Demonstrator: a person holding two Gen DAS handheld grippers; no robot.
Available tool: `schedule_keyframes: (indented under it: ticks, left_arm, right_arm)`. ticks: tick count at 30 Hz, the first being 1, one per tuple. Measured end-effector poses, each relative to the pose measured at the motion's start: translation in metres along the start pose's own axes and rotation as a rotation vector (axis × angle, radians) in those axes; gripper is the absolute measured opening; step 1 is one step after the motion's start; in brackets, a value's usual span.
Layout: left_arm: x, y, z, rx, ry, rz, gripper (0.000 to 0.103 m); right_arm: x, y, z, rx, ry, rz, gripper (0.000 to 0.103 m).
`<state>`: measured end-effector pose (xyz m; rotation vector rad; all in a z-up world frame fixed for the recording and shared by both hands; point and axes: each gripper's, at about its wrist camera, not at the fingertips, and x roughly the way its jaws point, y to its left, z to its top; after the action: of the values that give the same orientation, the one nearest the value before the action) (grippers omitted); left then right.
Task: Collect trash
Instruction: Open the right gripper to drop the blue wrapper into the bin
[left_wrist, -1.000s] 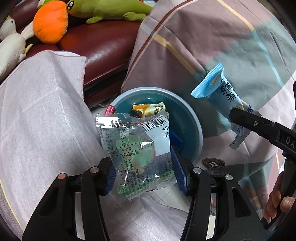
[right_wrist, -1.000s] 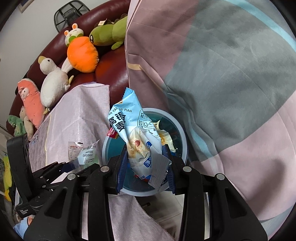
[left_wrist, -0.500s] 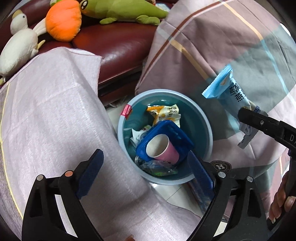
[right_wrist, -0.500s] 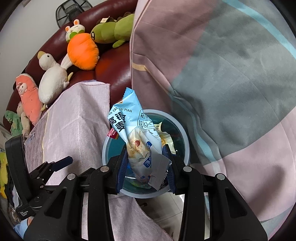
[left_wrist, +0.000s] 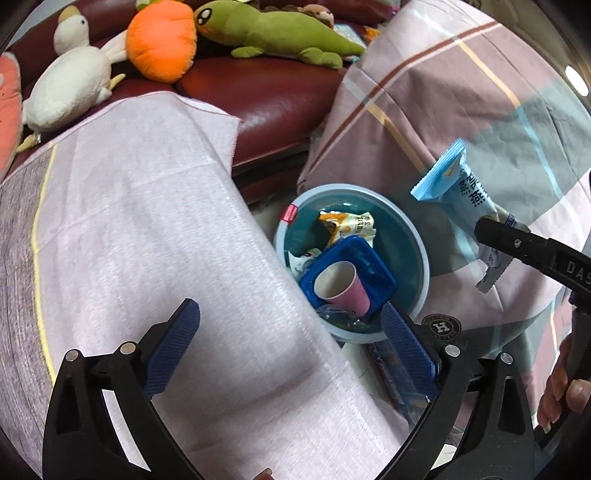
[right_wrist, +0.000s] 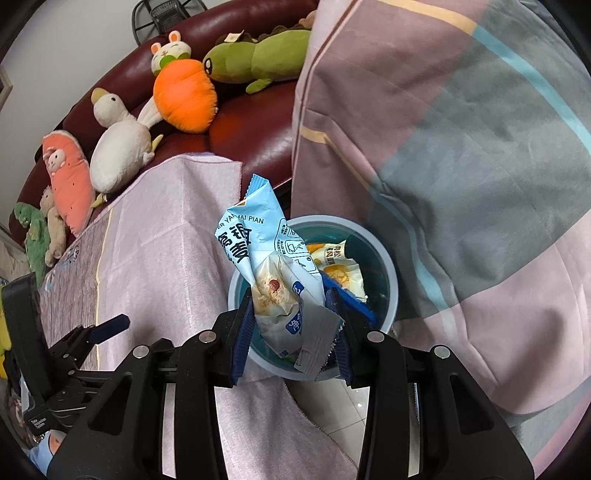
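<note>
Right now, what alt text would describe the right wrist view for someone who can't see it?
The right tongs grip a light blue snack wrapper above a round blue bin already holding wrappers. Plush toys line a dark red sofa behind.

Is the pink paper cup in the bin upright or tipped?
Tipped: the pink paper cup lies on its side on the blue lid, mouth facing sideways, inside the bin.

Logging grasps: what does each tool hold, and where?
Right tool clamps the light blue snack wrapper near its lower end. Left tool is open, holding nothing.
</note>
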<state>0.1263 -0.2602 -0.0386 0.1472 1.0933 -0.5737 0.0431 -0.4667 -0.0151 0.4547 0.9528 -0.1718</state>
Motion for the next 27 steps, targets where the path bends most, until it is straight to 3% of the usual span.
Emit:
schedule_keyframes:
  ticks: [17,19,21,27]
  left_arm:
    - [-0.005,0.034,-0.004,-0.060,-0.008,0.024,0.099]
    - [-0.003,0.035,-0.004,-0.064,-0.002,0.023,0.099]
    - [-0.001,0.036,-0.004,-0.067,0.002,0.024,0.099]
    - [0.001,0.035,-0.006,-0.064,0.013,0.035,0.099]
  right_arm:
    - [0.036,0.020,0.005,-0.026,0.060,-0.013,0.040]
    - [0.041,0.021,0.006,-0.024,0.068,-0.014,0.044]
    - [0.042,0.021,0.006,-0.021,0.068,-0.010,0.065]
    - [0.039,0.022,0.007,-0.023,0.064,-0.016,0.080]
